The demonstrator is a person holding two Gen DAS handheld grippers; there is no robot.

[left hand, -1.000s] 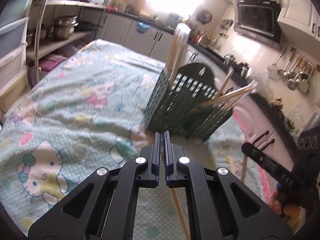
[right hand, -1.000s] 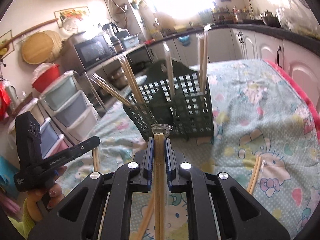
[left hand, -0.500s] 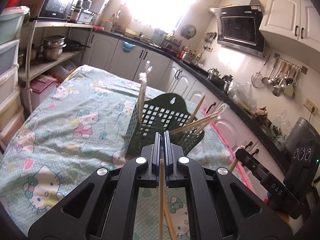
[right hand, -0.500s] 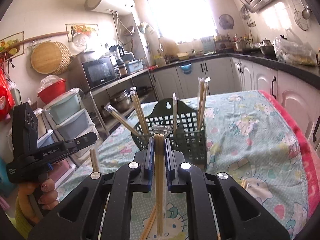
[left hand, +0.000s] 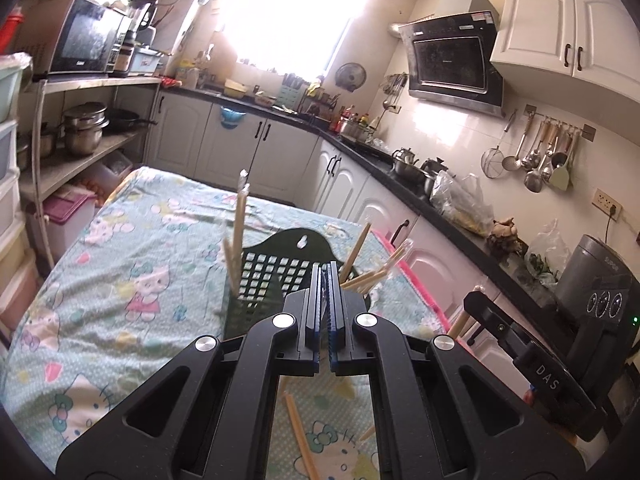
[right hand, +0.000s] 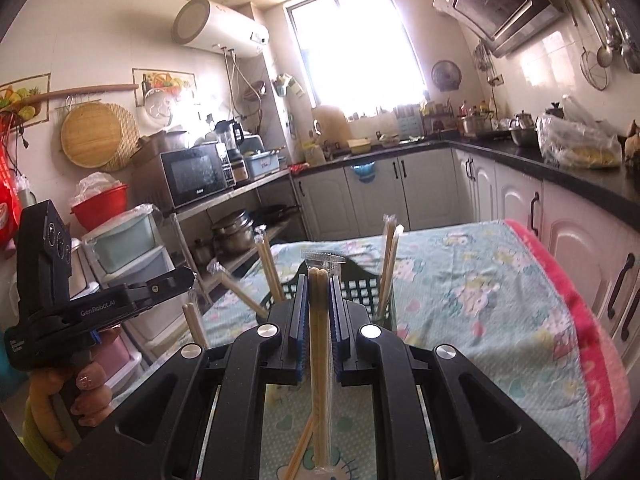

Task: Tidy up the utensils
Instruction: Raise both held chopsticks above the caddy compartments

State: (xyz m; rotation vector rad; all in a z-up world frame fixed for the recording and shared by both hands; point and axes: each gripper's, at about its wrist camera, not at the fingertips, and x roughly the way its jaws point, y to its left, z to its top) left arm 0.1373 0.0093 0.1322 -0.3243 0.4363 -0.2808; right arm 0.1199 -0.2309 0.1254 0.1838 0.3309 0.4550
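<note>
A dark green slotted basket point(left hand: 272, 276) point(right hand: 362, 286) stands on the table's cartoon-cat cloth point(left hand: 140, 280). Several wrapped chopsticks point(left hand: 239, 232) point(right hand: 388, 256) stick up out of it. My left gripper point(left hand: 325, 280) hovers just in front of the basket, shut. A chopstick pair point(right hand: 194, 324) hangs from its tip point(right hand: 176, 278), apparently by the wrapper. My right gripper point(right hand: 319, 280) is shut on another wrapped chopstick pair point(right hand: 319, 328), whose top pokes above the jaws. In the left wrist view it point(left hand: 476, 304) floats to the basket's right.
A loose chopstick point(right hand: 298, 452) lies on the cloth near me. A person's hand point(right hand: 88, 392) grips the left tool. Plastic drawers point(right hand: 128, 248) and a pot shelf point(left hand: 80, 132) flank the table's left; white cabinets point(left hand: 344, 184) and a dark counter run along the far and right sides.
Both grippers have risen and tilted up with their chopsticks still held. The basket now sits lower and farther in both views, and more of the kitchen shows.
</note>
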